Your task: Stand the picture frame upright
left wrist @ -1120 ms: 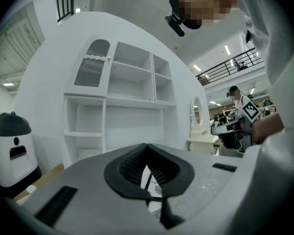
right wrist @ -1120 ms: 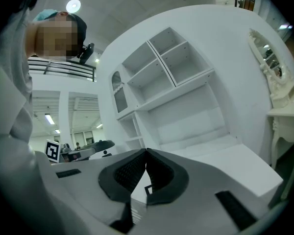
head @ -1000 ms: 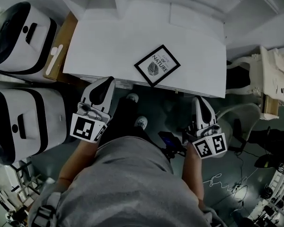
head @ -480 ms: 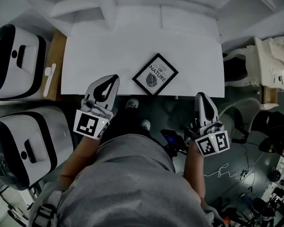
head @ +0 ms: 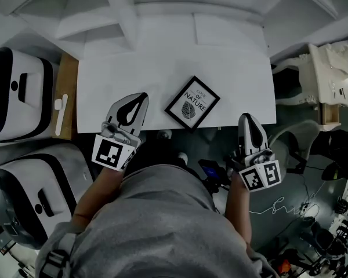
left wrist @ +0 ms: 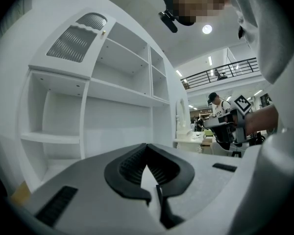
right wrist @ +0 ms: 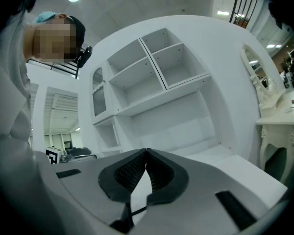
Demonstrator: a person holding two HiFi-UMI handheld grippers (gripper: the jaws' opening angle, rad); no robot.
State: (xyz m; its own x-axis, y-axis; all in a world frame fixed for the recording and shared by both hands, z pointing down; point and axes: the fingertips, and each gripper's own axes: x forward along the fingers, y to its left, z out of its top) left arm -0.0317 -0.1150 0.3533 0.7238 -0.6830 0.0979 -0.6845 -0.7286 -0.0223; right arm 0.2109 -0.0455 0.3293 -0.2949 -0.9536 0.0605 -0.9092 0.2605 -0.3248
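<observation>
Picture frame (head: pixel 192 103), black-edged with a leaf print, is lying flat and turned cornerwise by the near edge of the white desk (head: pixel 133 62). The left gripper (head: pixel 140 99) is hovering over that edge just left of it, and the right gripper (head: pixel 247 119) is hanging off the desk to the near right, each with jaws pressed together on nothing. It is probably going to handle as light, stiff, glazed and slick, so spreading the jaws and pinching a thin border or corner is looking safer than pressing its face.
</observation>
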